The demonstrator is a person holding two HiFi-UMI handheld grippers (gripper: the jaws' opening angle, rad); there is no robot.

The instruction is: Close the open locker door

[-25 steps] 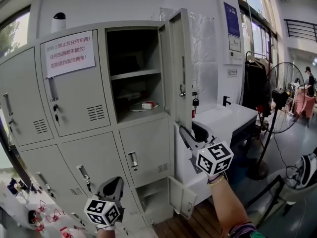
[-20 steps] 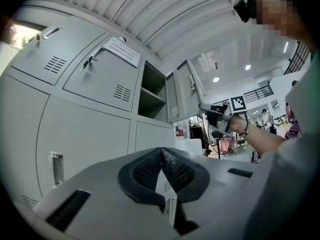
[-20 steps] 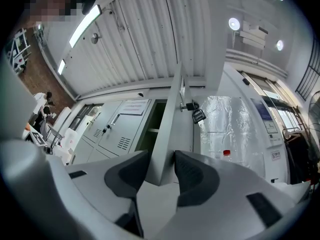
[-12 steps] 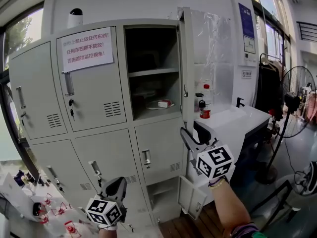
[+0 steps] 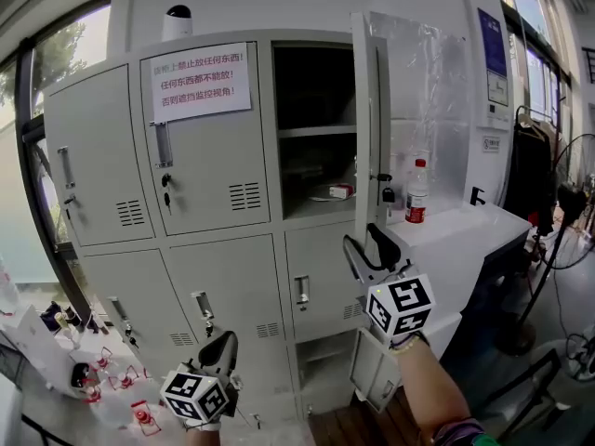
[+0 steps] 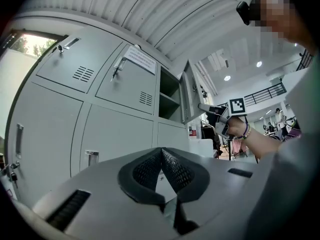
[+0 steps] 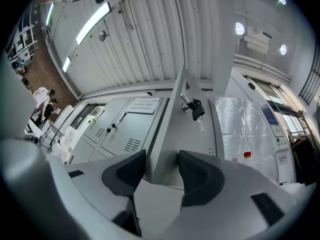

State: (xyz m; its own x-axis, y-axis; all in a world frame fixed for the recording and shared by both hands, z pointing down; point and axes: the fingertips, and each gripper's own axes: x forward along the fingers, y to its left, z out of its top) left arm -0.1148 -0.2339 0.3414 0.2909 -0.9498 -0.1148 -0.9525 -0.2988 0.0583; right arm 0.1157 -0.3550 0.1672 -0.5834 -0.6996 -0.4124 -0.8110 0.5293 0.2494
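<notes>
The grey lockers' upper right door (image 5: 369,128) stands open, edge-on to me, with a key (image 5: 387,191) hanging from its lock. Its compartment (image 5: 316,110) shows a shelf and a small red-and-white box (image 5: 341,191). My right gripper (image 5: 363,242) is raised at the door's lower edge. In the right gripper view the door's (image 7: 172,124) edge stands between the jaws of my right gripper (image 7: 162,171), which are opening. I see no pad pressing on it. My left gripper (image 5: 221,347) hangs low before the lower lockers, shut and empty, and in its own view the left gripper (image 6: 161,156) has its pads together.
A paper notice (image 5: 200,80) is taped to the neighbouring door. A white desk (image 5: 465,235) with a red-capped bottle (image 5: 417,193) stands right of the lockers. A small bottom locker door (image 5: 372,379) also hangs open. Small red items (image 5: 139,414) lie at lower left.
The lockers have shifted right in the head view and the open door now looks edge-on. My right gripper stays at the door's lower edge. The left gripper stays low.
</notes>
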